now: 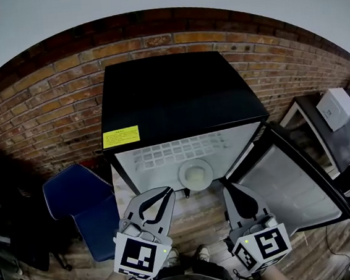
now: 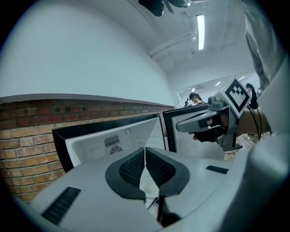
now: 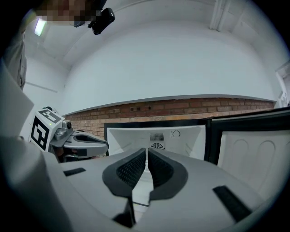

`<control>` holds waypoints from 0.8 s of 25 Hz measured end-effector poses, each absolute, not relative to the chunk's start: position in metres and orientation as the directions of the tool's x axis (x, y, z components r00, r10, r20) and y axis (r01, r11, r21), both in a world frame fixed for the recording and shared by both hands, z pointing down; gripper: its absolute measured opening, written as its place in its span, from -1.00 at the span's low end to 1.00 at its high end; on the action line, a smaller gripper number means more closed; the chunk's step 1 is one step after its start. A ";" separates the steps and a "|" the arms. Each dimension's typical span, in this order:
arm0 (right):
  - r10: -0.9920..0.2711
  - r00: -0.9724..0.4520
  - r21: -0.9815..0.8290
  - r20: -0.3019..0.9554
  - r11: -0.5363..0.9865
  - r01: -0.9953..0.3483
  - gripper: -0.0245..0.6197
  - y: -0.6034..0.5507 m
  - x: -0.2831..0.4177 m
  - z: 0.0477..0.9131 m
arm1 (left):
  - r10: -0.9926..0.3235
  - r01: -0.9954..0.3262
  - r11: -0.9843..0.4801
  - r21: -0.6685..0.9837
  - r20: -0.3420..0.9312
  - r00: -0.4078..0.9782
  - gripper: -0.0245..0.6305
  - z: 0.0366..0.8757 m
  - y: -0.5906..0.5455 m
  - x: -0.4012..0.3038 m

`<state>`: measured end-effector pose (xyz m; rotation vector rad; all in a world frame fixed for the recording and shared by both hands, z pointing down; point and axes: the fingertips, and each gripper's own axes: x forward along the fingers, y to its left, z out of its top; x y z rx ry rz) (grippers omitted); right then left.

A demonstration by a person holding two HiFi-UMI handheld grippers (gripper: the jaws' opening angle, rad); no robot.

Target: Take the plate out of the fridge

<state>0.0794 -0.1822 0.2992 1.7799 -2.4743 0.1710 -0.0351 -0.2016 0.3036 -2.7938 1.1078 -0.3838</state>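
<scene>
The round white plate point(image 1: 195, 175) sits at the near edge of the white gridded shelf point(image 1: 158, 153) inside the open black mini fridge point(image 1: 177, 99), just beyond and between the left hand-held gripper point(image 1: 166, 193) and the right hand-held gripper point(image 1: 230, 187), both empty with jaws together, neither clearly nearer.

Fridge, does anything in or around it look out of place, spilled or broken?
Nothing stands out. The fridge stands square against the brick wall, its door swung open to the right, and the white plate sits flat at the front of the wire shelf. No spill or damage shows.
</scene>
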 end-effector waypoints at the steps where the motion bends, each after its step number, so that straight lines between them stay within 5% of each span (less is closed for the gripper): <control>1: -0.938 -0.319 -0.046 0.139 0.315 -0.948 -0.82 -0.185 0.081 0.302 | -0.690 -0.663 -0.723 -0.192 0.194 0.697 -0.86 0.305 -0.203 -0.034; 9: -0.931 -0.328 -0.011 0.162 0.330 -0.944 -0.81 -0.208 0.083 0.325 | -0.704 -0.678 -0.710 -0.190 0.214 0.677 -0.86 0.318 -0.219 -0.025; 12: -0.934 -0.308 -0.013 0.181 0.311 -0.950 -0.51 -0.217 0.083 0.339 | -0.705 -0.680 -0.709 -0.188 0.222 0.674 -0.86 0.324 -0.225 -0.022; 20: -0.944 -0.251 -0.113 0.217 0.231 -0.966 -0.32 -0.238 0.091 0.382 | -0.680 -0.648 -0.732 -0.210 0.256 0.687 -0.86 0.347 -0.238 -0.010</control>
